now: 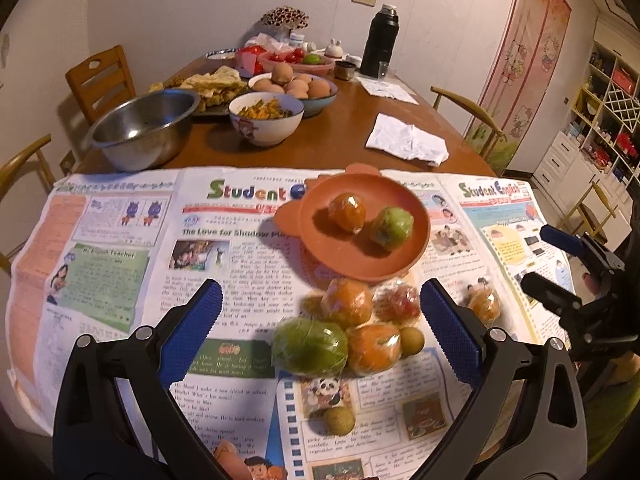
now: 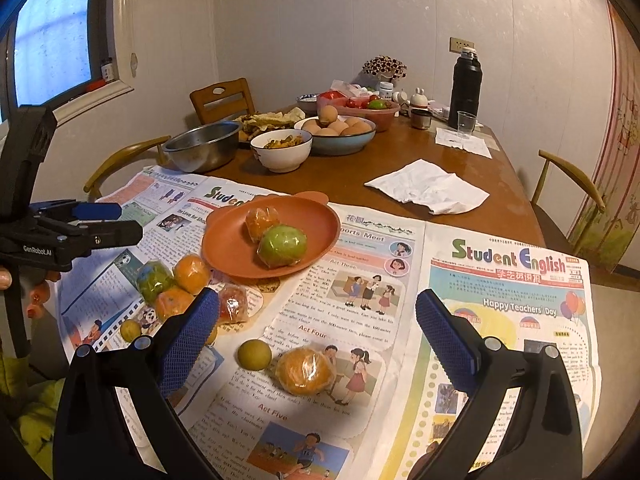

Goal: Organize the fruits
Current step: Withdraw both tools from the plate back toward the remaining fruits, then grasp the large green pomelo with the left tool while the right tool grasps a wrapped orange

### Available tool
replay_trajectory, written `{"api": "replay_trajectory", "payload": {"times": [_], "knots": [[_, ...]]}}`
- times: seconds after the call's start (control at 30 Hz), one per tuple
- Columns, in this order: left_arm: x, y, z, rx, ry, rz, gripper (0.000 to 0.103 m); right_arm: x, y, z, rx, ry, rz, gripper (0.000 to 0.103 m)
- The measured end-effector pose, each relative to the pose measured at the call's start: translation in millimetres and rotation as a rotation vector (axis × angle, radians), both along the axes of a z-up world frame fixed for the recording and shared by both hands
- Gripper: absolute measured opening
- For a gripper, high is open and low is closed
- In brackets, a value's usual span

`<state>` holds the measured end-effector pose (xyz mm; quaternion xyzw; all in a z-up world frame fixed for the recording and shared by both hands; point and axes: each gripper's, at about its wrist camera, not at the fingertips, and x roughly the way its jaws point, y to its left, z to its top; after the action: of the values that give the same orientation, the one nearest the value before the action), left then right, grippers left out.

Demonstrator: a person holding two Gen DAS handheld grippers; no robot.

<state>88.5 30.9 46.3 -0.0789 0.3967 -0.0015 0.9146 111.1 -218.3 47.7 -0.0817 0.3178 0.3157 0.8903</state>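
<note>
Hovering with jaws spread wide: left gripper (image 1: 320,316) framing the wrapped fruit pile (image 1: 348,328) at lower centre of its view, likely lining up a pick. Also hanging empty and splayed, right gripper (image 2: 318,332) over a lone wrapped orange (image 2: 306,372) and a small round fruit (image 2: 254,355) at lower centre. Sitting mid-frame on the newspaper (image 2: 508,280), orange plate (image 2: 224,248) already holding an orange fruit (image 2: 262,222) and a green fruit (image 2: 282,246), apparently serving as collection point.

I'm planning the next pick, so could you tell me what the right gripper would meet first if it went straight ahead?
Most likely the plastic-wrapped orange fruit lying on the newspaper between the open right gripper fingers, though depth is hard to judge.
</note>
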Motion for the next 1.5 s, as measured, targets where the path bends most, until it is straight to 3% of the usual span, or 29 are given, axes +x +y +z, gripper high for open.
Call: {"api": "replay_trajectory", "payload": {"times": [1.3,1.5], "knots": [[-24,11,-52,-0.003,0.114,0.029,0.093,-20,-8,-46,-0.034,0.109,-0.007,0.098],[-18,14,-57,-0.040,0.120,0.019,0.083,-19,-6,-50,-0.044,0.113,-0.007,0.098]]}}
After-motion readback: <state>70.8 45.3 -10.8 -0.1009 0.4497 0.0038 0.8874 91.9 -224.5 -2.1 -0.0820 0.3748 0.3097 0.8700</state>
